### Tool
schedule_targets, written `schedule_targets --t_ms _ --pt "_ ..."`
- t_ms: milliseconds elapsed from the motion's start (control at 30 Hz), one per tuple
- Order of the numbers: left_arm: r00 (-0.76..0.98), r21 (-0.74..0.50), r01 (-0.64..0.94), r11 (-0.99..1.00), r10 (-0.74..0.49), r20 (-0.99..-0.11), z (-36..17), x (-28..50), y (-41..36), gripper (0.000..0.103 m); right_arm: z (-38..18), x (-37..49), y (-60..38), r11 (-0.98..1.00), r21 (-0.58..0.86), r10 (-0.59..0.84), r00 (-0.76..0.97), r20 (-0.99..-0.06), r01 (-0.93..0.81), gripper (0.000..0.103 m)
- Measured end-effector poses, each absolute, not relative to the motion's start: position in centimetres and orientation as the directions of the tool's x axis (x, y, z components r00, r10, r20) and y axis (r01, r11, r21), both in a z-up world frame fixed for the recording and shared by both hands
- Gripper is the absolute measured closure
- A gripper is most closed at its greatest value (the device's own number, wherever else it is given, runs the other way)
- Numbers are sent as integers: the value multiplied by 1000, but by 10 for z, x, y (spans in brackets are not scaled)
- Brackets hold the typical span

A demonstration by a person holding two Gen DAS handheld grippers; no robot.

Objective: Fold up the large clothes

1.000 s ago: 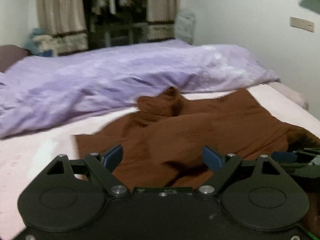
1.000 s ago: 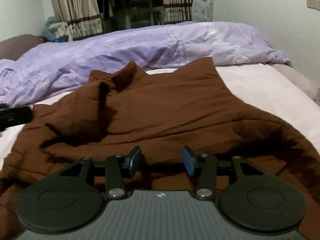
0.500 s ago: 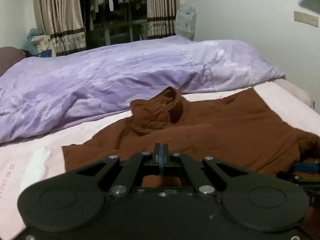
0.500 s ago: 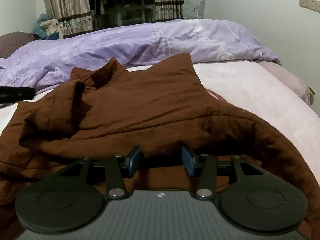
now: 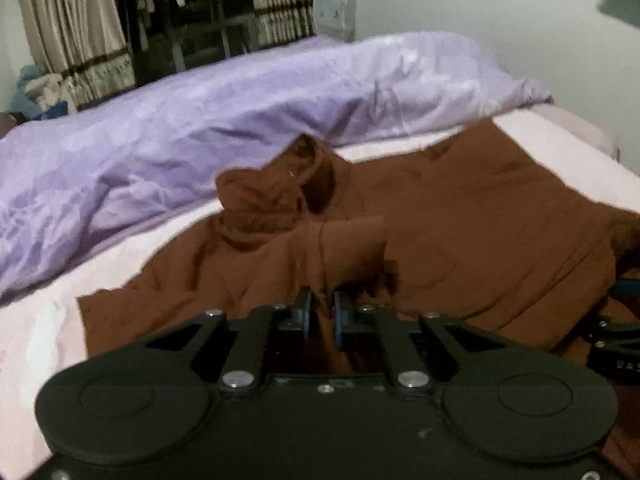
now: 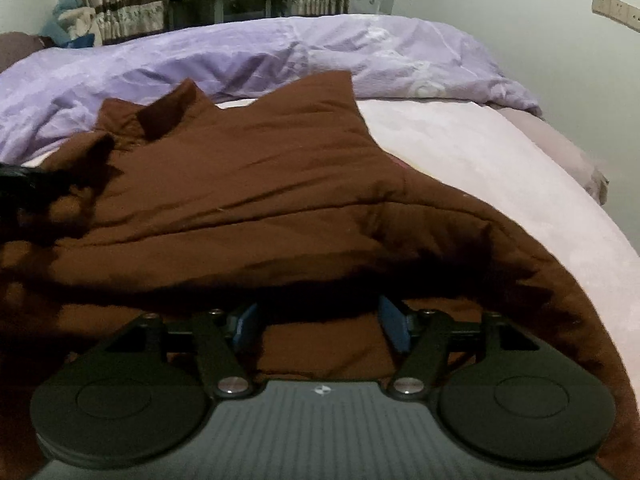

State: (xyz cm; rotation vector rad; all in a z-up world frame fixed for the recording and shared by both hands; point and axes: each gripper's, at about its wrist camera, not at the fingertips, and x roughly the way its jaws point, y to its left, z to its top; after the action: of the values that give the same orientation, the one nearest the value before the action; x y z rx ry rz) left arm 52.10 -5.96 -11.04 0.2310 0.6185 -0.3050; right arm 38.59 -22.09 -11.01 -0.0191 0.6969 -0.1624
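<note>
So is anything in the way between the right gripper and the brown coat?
Nothing visible. The open right gripper sits right at the coat, a fold overhanging its fingertips. The left gripper already pinches cloth.

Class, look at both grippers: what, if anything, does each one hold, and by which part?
The left gripper pinches a raised fold of the brown jacket, near its front edge. The right gripper holds nothing; its jaws stand open at the jacket's near edge.

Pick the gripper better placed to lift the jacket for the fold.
Left. The left gripper is already shut on a pinch of the jacket; the right gripper is open at its edge.
</note>
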Motion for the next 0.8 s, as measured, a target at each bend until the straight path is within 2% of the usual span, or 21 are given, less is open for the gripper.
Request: schedule_targets --t_ms 167,267,433,567,667,733,767,800 --pt "832 60 243 968 -176 -526 -88 507 -25 95 -111 386 -220 985 -101 -175 754 -633 143 28" --pt "827 46 171 984 -118 -549 -93 512 -1 94 -111 387 -221 985 -95 -169 750 -639 141 28" --pt "778 79 33 996 23 -628 -114 519 32 81 -111 387 -219 986 -97 -168 752 -637 139 28" --pt "765 153 -43 987 131 -631 -119 512 53 83 -111 389 -218 986 -118 -165 749 -642 116 27" --pt "735 154 -68 986 154 -661 -128 504 73 80 -107 388 -222 987 -119 -160 750 -641 109 27" --pt "735 166 -89 982 177 -655 -121 492 82 79 -99 384 -229 986 -98 -164 752 -638 132 30" --pt "746 162 -98 982 181 -641 -116 488 84 77 -94 380 -232 988 -88 -152 761 -630 125 30" --pt "762 149 -101 984 173 -623 -109 485 84 69 -88 378 -234 990 -84 -144 771 -621 117 31"
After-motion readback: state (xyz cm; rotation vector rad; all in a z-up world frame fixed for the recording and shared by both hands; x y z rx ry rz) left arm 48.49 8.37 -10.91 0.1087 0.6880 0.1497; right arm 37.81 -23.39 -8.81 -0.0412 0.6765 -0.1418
